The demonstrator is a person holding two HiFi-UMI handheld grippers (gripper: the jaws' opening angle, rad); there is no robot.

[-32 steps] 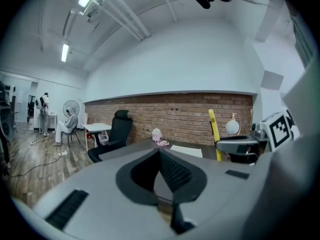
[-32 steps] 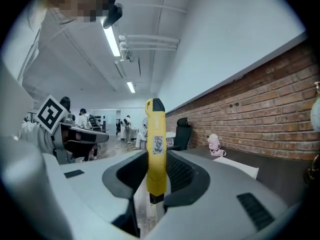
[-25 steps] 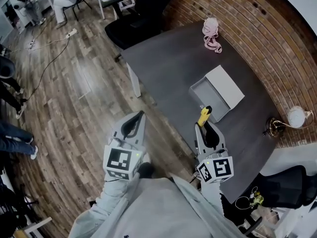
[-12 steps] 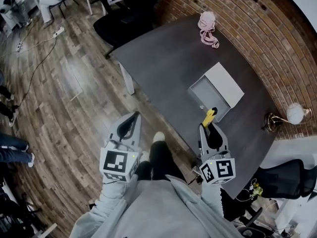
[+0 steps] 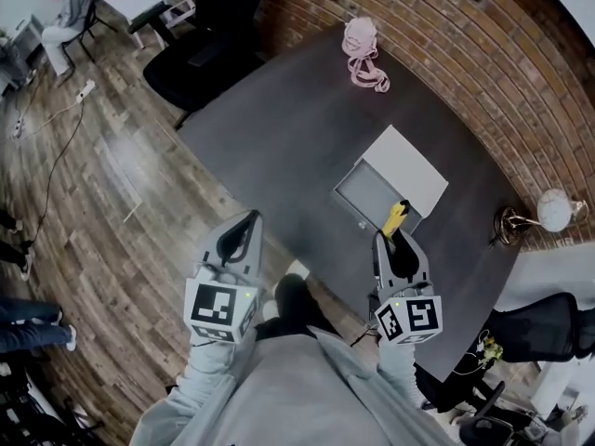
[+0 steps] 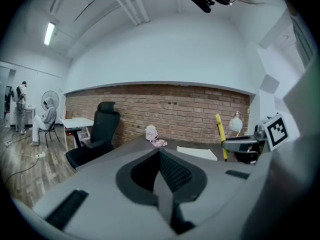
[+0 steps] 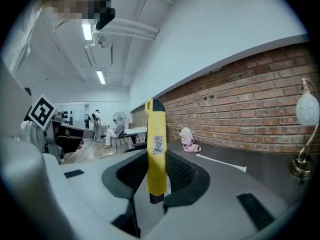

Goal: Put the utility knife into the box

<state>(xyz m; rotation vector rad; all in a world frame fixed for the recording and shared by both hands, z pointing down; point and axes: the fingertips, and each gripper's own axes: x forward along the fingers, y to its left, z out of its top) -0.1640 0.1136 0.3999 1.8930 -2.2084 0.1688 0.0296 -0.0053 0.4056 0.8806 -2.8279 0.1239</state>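
– Both hand-held grippers have come forward toward the worktop [image 5: 279, 128] since a second ago, haven't they?

– Yes. The right hand-held gripper [image 5: 390, 238] is now over the worktop's near edge, and the left hand-held gripper [image 5: 251, 219] is over the floor just beside that edge.

– What is the right one doing?

– Its jaws are clamped on the utility knife [image 5: 395, 218]. In the right gripper view the yellow body [image 7: 156, 154] stands up between the pads, with its black tip past them.

– And where is the knife relative to the box [image 5: 367, 193]?

– Not in it. From the head view its tip overlaps the box's near corner. How high above it, I cannot tell.

– The box itself?

– It is open, grey inside, toward the worktop's right side, with its white lid [image 5: 406, 167] lying along the far side.

– The left one?

– Its jaws are closed together with nothing between them, as the left gripper view [image 6: 160, 154] shows.

– Anything else on the worktop?

– A pink bundle [image 5: 361, 49] lies at the far edge, and a lamp with a white globe [image 5: 555, 212] stands by the right edge.
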